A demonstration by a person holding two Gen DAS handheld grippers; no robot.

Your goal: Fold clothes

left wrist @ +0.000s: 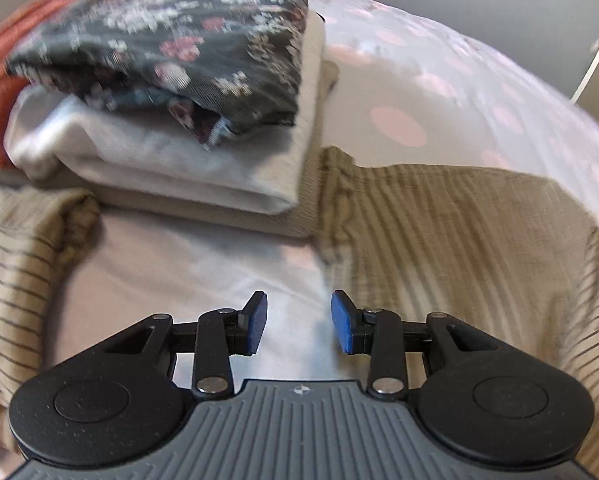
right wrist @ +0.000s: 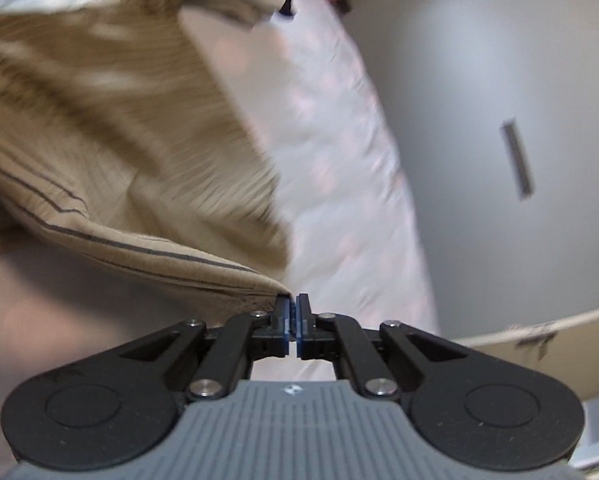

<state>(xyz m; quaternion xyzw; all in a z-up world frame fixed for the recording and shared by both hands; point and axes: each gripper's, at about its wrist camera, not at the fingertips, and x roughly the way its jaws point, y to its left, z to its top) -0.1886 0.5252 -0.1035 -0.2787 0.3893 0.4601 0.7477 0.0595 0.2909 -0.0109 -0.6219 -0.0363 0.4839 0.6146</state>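
Pinching a corner of the beige ribbed garment with thin dark stripes [right wrist: 111,128], the right gripper [right wrist: 291,322] is holding its blue pads pressed together, with the cloth's hem running into the jaws from the left and the rest of the fabric rising up and away to the upper left, lifted off the pale bedsheet with faint pink dots [right wrist: 331,184]. In the left wrist view the same garment [left wrist: 459,232] is lying spread on that bedsheet [left wrist: 439,92], mostly to the right of and ahead of the left gripper [left wrist: 299,322], with another part bunching at the far left edge. The left gripper is hanging with its jaws spread and nothing between them, over bare sheet just beside the garment's left edge. Judging from this, the coming move is turning on that edge: the cloth lies to the right of the empty tongs, so the left hand seems the one needing to shift right to take hold.

Sitting beyond the left gripper is a stack of folded clothes: a dark floral-print fabric [left wrist: 171,52] on top of a folded white knit [left wrist: 159,160], with a rust-orange cloth [left wrist: 3,72] behind.

No brand, label or readable writing is showing; only a small round emblem on each gripper body, too small to read.
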